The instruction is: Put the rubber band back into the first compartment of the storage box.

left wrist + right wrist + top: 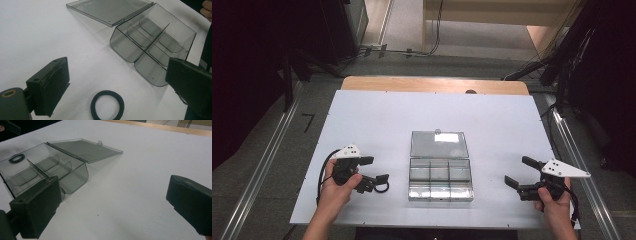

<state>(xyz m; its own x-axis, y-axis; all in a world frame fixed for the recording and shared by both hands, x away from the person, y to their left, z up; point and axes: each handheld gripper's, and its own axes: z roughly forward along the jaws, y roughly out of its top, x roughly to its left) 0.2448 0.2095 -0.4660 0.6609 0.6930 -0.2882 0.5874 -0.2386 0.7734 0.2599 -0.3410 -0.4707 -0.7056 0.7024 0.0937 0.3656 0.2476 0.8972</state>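
A clear grey compartment box (440,179) stands open mid-table, its lid (438,144) laid flat behind it, and its compartments look empty. A small black ring (107,105) lies flat on the white table between the jaws of my left gripper (120,86), and nothing touches it. In the high view the ring (384,188) sits just left of the box, by the left gripper (374,170), which is open. My right gripper (518,171) is open and empty, held right of the box. From its own view (112,207) the box (42,170) lies ahead on the left.
The white table board (492,115) reaches to a wooden edge (432,84) at the far side. Dark stands and cables crowd the floor around the table. A hand (206,10) shows beyond the box in the left gripper view.
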